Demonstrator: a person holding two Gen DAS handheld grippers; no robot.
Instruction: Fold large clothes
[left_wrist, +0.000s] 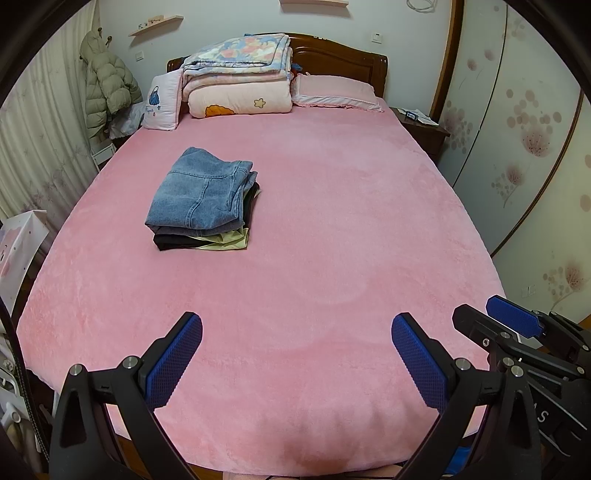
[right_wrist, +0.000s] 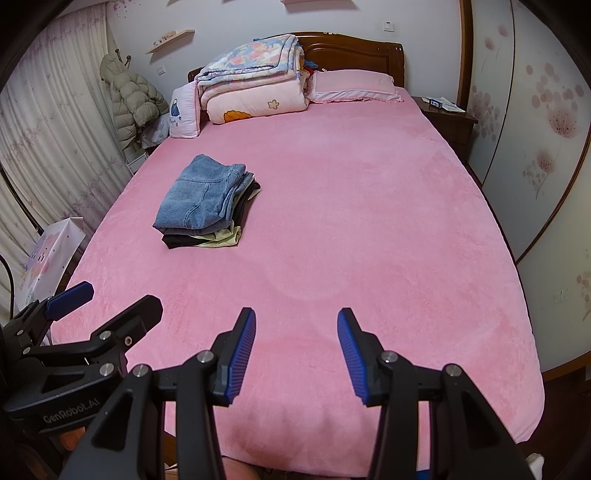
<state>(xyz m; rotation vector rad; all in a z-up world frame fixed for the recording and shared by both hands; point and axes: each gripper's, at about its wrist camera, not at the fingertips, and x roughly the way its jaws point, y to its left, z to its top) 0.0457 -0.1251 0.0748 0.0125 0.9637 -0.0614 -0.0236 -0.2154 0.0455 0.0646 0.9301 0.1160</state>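
left claw (left_wrist: 297, 332): black frame, blue ribbed pads, jaws spread wide, holding nothing, hovering over the near end of the bed; also seen from the right wrist view at lower left (right_wrist: 107, 295)
right claw (right_wrist: 296, 326): same build, jaws spread but narrower than the left, holding nothing, over the near end of the bed, just beside the left claw; seen from the left wrist view at far right (left_wrist: 484, 308)
folded blue denim jeans (left_wrist: 201, 190): top of a small stack, well ahead of both claws and off to their left, resting on the bed
black folded garment (left_wrist: 173, 242): under the jeans, bottom-left of the stack
pale yellow folded garment (left_wrist: 227, 242): under the jeans, peeking out on the stack's near-right edge
pink fleece bed cover (left_wrist: 332, 221): flat, spans the whole bed in front of the claws
folded floral and pink quilts (left_wrist: 236, 74): piled at the far end, against the dark wooden headboard (left_wrist: 340, 55)
pink flat pillow (left_wrist: 336, 92): far end, right of the quilts
small pink cushion with blue bag print (left_wrist: 160, 101): far end, leaning left of the quilts
grey-green puffer jacket (left_wrist: 107, 85): hanging far left of the claws, beside the bed
dark wooden nightstand (left_wrist: 424, 127): far right, past the bed corner
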